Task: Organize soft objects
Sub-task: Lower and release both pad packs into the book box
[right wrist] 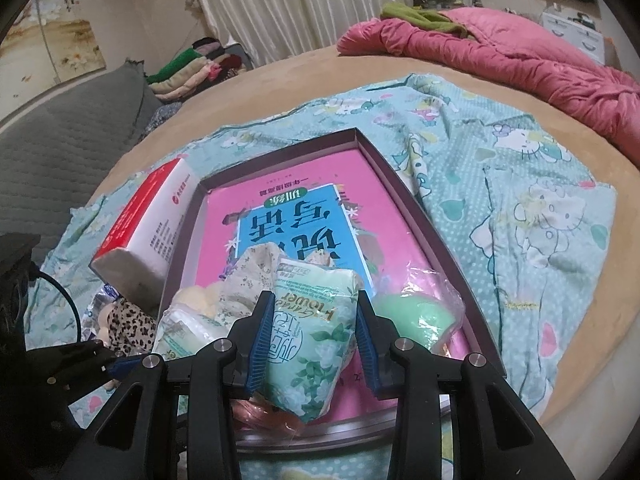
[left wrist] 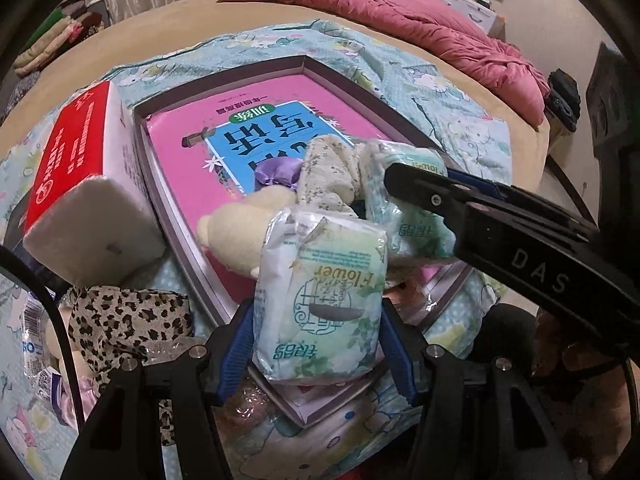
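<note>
Two tissue packs gripped: left gripper (left wrist: 318, 332); right gripper (right wrist: 312, 338).

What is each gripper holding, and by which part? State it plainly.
The left gripper clamps a tissue pack across its lower half, by the two side edges. The right gripper clamps a second tissue pack across its middle, both over the tray.

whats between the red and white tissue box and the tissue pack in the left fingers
The cream plush toy lies between the tissue box and the tissue pack, seen in the left wrist view.
</note>
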`<action>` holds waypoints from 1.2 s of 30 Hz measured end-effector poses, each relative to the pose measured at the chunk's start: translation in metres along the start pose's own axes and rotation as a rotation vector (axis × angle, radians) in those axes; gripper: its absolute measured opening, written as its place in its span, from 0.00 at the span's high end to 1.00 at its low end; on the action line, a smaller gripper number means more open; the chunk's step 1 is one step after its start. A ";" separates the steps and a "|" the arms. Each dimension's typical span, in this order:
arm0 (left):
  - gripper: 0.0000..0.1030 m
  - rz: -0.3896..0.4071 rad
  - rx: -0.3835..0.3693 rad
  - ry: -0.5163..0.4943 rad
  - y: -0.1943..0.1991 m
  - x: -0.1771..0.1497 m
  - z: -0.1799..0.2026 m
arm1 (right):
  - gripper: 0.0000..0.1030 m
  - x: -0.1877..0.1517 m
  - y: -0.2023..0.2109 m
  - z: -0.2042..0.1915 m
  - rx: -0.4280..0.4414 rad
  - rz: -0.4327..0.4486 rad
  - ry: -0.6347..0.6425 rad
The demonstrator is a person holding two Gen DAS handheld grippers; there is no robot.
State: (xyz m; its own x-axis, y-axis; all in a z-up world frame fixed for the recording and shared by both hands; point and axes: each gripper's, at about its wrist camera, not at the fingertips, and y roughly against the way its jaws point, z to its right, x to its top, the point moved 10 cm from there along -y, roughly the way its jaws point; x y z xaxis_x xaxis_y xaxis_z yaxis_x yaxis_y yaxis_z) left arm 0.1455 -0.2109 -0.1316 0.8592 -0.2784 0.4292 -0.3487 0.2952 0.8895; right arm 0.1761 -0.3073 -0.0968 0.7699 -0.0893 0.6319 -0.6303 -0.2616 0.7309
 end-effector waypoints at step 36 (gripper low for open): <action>0.33 0.038 -0.049 0.044 0.021 0.011 0.003 | 0.30 0.025 0.043 0.019 0.030 0.192 -0.105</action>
State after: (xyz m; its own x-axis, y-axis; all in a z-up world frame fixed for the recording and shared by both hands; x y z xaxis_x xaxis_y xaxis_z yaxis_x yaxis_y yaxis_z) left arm 0.1470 -0.2109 -0.1079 0.8616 -0.2260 0.4545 -0.3639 0.3492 0.8635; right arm 0.1697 -0.3388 -0.0542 0.6428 -0.2397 0.7276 -0.7647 -0.2581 0.5905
